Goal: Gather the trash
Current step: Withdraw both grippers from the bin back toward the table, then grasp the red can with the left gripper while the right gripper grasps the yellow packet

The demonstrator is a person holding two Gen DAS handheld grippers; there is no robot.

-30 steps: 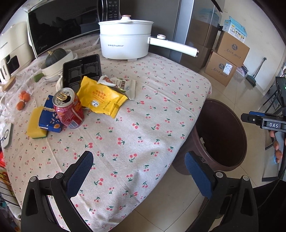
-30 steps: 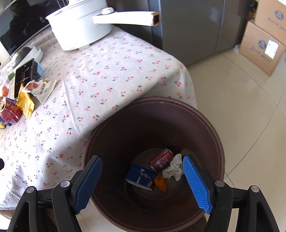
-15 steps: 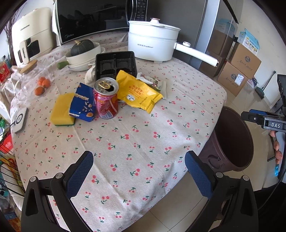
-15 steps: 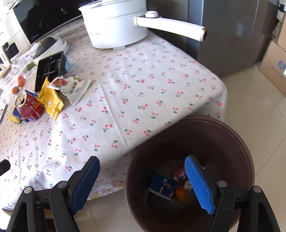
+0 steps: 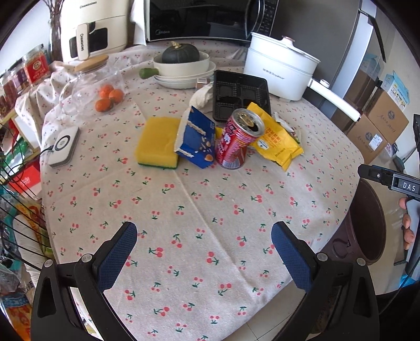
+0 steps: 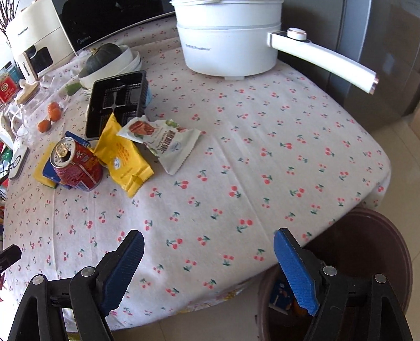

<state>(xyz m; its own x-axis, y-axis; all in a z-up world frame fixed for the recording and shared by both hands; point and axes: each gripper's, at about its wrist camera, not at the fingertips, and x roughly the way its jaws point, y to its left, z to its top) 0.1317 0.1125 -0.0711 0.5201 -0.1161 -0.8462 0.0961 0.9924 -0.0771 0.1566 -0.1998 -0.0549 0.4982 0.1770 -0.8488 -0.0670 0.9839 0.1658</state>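
A red drink can point(image 5: 237, 140) point(image 6: 77, 168) stands upright on the cherry-print tablecloth point(image 5: 210, 209). A yellow snack wrapper point(image 5: 275, 141) point(image 6: 123, 160), a torn blue packet point(image 5: 195, 140), a white snack wrapper point(image 6: 164, 143) and a black plastic tray point(image 5: 241, 95) point(image 6: 116, 101) lie around it. The brown trash bin point(image 6: 367, 251) point(image 5: 367, 225) stands on the floor at the table's right edge with trash inside. My left gripper point(image 5: 203, 251) is open and empty above the table's near edge. My right gripper point(image 6: 208, 258) is open and empty, between table edge and bin.
A yellow sponge point(image 5: 157, 143), a white pot with a long handle point(image 6: 228, 39), a bowl with a squash point(image 5: 181, 61), a glass jar with oranges point(image 5: 109, 95), a microwave point(image 5: 204, 18) and a white charger point(image 5: 64, 147) share the table. Cardboard boxes point(image 5: 378, 126) stand on the floor.
Both grippers have swung left, away from the bin and toward the table. The can and wrappers now sit near the middle of the left wrist view. Nothing was picked up.
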